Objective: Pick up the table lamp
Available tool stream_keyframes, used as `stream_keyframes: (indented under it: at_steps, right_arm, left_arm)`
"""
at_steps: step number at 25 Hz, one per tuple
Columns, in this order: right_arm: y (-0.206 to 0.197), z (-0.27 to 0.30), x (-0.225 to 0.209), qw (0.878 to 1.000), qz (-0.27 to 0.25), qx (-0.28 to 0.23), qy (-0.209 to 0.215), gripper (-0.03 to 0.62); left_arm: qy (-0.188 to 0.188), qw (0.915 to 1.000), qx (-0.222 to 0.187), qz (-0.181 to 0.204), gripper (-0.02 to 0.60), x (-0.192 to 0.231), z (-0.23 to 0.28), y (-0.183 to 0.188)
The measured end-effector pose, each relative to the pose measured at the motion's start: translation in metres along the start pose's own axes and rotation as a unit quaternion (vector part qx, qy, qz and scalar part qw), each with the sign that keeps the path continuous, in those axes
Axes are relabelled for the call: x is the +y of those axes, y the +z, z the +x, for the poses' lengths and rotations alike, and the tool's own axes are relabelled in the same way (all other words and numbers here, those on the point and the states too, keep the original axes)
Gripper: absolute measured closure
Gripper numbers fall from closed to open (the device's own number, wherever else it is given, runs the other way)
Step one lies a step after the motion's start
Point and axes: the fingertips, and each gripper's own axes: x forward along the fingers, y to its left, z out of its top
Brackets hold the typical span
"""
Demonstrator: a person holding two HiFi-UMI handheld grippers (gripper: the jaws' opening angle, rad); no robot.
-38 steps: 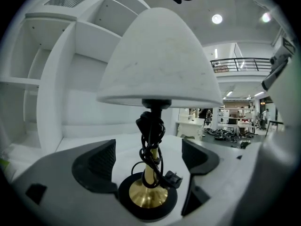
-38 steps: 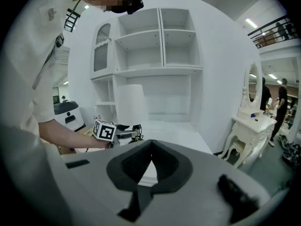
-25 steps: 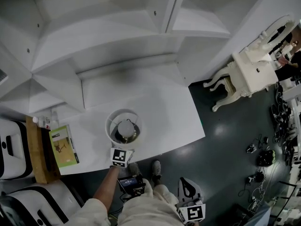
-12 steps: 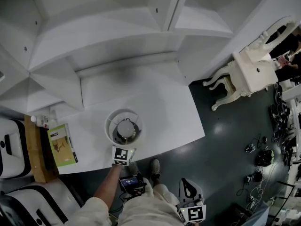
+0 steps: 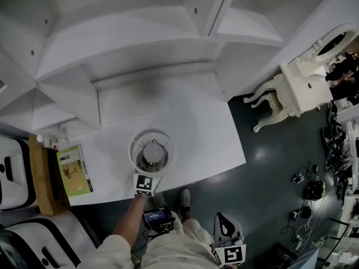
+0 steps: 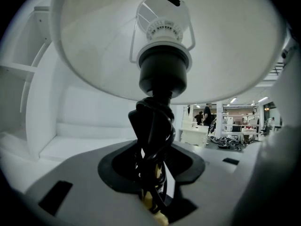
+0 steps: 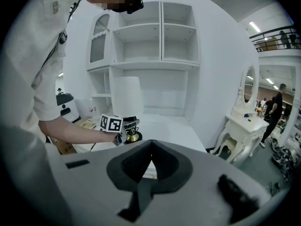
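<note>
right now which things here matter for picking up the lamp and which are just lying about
Job: lamp; left tool, jaws just closed in on the lamp's stem, which sits between them.
Lying about: book; bottles; dresser; shelves.

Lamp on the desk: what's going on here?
A person holds a gripper in each hand. The left gripper is reaching in under the shade of the lamp, which stands on the white desk. Its jaws have just been closing on the cord-wrapped stem, which sits between them. The lamp isn't lifted yet. The right gripper is shut and empty, held low off the desk by the person's legs.
</note>
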Motion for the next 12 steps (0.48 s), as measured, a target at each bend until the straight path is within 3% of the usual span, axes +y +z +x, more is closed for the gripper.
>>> stream_keyframes:
  at_steps: [12]
  right_arm:
    - [0.006,0.007,0.011,1.000,-0.003,-0.006,0.013,0.582]
  left_arm:
    - [-0.011,0.9996,0.025,-0.009,0.429,-0.004,-0.007,0.007]
